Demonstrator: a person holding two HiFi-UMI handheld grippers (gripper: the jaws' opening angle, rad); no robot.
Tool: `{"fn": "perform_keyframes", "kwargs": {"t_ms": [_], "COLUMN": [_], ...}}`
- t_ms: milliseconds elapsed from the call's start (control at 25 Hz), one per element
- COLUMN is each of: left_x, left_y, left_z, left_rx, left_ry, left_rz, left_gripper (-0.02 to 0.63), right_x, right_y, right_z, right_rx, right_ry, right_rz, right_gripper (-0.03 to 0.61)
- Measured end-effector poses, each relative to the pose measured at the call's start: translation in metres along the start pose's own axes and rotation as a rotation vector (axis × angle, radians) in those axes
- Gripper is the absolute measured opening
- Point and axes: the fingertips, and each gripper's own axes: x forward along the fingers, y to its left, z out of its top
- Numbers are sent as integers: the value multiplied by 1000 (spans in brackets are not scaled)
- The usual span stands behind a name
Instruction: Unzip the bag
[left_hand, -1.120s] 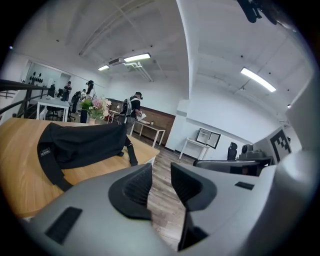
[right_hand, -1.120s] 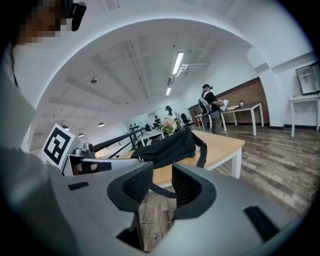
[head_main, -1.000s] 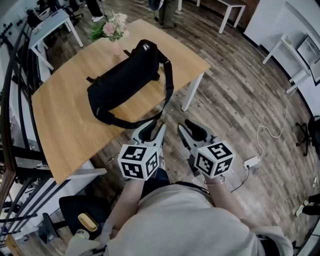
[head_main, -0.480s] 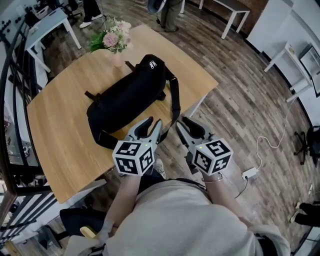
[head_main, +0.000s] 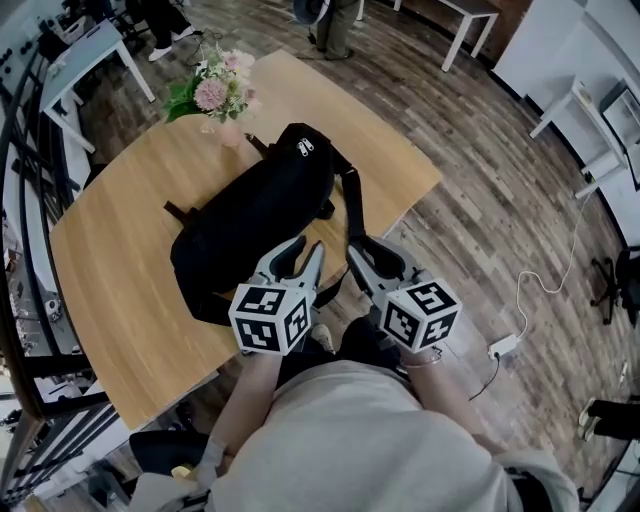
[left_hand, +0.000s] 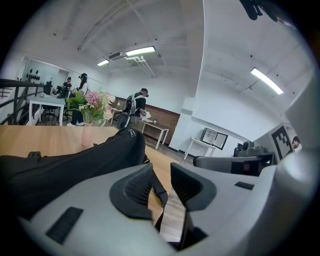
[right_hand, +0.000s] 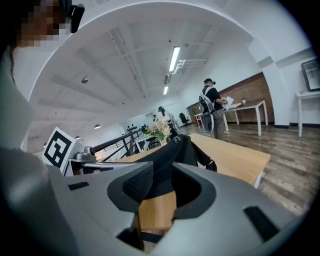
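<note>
A black bag (head_main: 255, 215) lies across the wooden table (head_main: 110, 260), its zipper pulls (head_main: 303, 147) at the far end and its strap (head_main: 352, 210) hanging over the near edge. My left gripper (head_main: 308, 252) is open and empty, just short of the bag's near side. My right gripper (head_main: 360, 250) is beside it over the table's edge near the strap, also open and empty. In the left gripper view the bag (left_hand: 75, 162) fills the left, beyond the open jaws of that gripper (left_hand: 161, 175). In the right gripper view the bag (right_hand: 172, 150) rises straight ahead of that gripper (right_hand: 162, 177).
A vase of pink flowers (head_main: 215, 92) stands on the table just beyond the bag. White tables (head_main: 95, 45) stand at the back left and right, and a person (head_main: 328, 22) stands behind the table. A cable and power strip (head_main: 503, 347) lie on the wood floor to the right.
Both grippers have moved forward together from over the floor to the table's near edge, close to the bag. Their jaws look unchanged.
</note>
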Motion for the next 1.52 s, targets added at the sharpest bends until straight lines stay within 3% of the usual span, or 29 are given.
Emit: {"fn": "perform_keyframes", "kwargs": {"t_ms": [240,560,960,1160,1520], "left_x": [6,26,88,107,129], "left_y": [10,42,62,75,92], "left_z": [-12,14,63,75,85], "left_rx": [-8,-30,36,89,113], "left_ry": [48,-19,-61,-58,-43], "left_rz": [36,152,285,379,512], "left_gripper": [121,121,121,121,122], "right_x": [18,66,127,152,194], "right_y": [-6,-21,-63,-81,-99], "right_z": [2,21,82,95,101], "right_rx": [10,-16,-81,-90,-92], "right_ry": [21,54,63,90,168], "right_rz": [38,152,292,355,471], "right_gripper": [109,110,114,114,141]}}
